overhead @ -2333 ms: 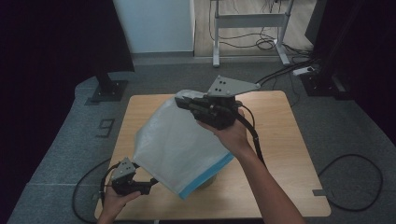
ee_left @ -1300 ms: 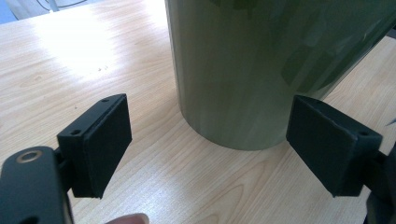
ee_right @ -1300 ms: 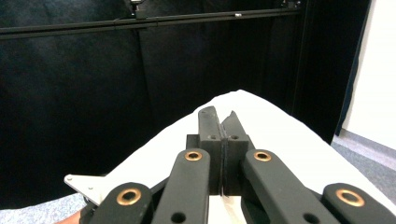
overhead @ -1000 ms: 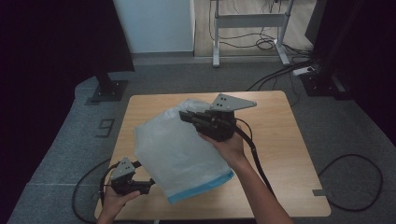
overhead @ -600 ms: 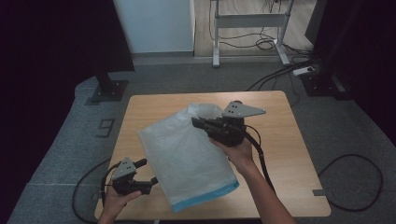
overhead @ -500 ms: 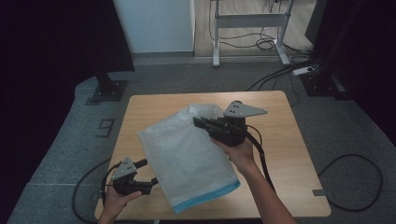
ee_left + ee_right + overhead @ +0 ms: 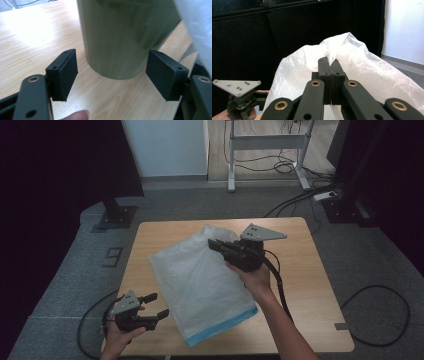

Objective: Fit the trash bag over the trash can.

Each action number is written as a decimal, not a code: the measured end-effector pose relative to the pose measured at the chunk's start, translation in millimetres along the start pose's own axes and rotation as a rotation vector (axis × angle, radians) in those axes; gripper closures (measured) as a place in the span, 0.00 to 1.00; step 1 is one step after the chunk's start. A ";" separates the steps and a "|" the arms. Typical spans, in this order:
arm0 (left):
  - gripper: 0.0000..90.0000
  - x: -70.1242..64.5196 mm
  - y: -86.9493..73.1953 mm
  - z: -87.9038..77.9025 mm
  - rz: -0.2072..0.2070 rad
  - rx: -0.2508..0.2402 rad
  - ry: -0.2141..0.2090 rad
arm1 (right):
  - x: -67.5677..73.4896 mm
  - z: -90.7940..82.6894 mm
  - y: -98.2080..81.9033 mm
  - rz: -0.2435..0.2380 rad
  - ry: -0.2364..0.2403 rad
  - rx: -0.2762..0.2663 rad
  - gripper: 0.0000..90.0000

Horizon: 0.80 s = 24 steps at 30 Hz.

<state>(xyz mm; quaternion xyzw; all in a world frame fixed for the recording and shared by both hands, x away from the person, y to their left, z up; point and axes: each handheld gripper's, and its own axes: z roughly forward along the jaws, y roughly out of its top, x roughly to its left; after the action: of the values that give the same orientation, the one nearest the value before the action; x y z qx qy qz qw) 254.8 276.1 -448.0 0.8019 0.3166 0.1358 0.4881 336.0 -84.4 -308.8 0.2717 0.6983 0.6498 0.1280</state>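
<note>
Both grippers black: left gripper [image 7: 156, 306], right gripper [image 7: 214, 244]. Grey triangular plates on top, brass pivot bushings. Black cable [image 7: 278, 287] trails off the right one.

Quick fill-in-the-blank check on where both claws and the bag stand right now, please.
1. The right claw is shut on the white plastic ____.
2. The left claw is ____, gripping nothing.
3. Just ahead of the left claw stands a green ____ on the wooden table.

Missing words: bag; open; cylinder

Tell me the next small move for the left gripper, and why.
Probably ease the left gripper forward and close on the green cylinder: its jaws stand open on either side of the base, while the right gripper is shut on the white plastic bag.
</note>
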 end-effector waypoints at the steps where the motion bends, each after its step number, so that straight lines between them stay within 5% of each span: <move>1: 0.29 -0.8 0.8 -1.5 -0.001 -0.004 -0.005 | -0.1 0.2 0.4 0.000 -0.003 -0.001 0.99; 11: 0.26 -14.5 9.3 -14.8 0.009 -0.003 -0.036 | -1.6 3.4 3.6 0.005 -0.017 -0.017 0.99; 16: 0.26 -20.1 12.0 -26.4 -0.009 -0.050 -0.098 | -1.2 2.9 5.8 0.007 -0.020 -0.026 0.99; 24: 0.26 -28.1 18.4 -8.7 -0.014 -0.030 -0.140 | 1.3 2.8 6.3 0.005 -0.021 -0.033 0.99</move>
<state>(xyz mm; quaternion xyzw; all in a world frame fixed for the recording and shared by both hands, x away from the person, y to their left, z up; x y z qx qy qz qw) 235.6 258.2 -425.2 0.7998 0.2853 0.0809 0.5219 337.7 -81.3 -302.7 0.2781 0.6854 0.6586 0.1383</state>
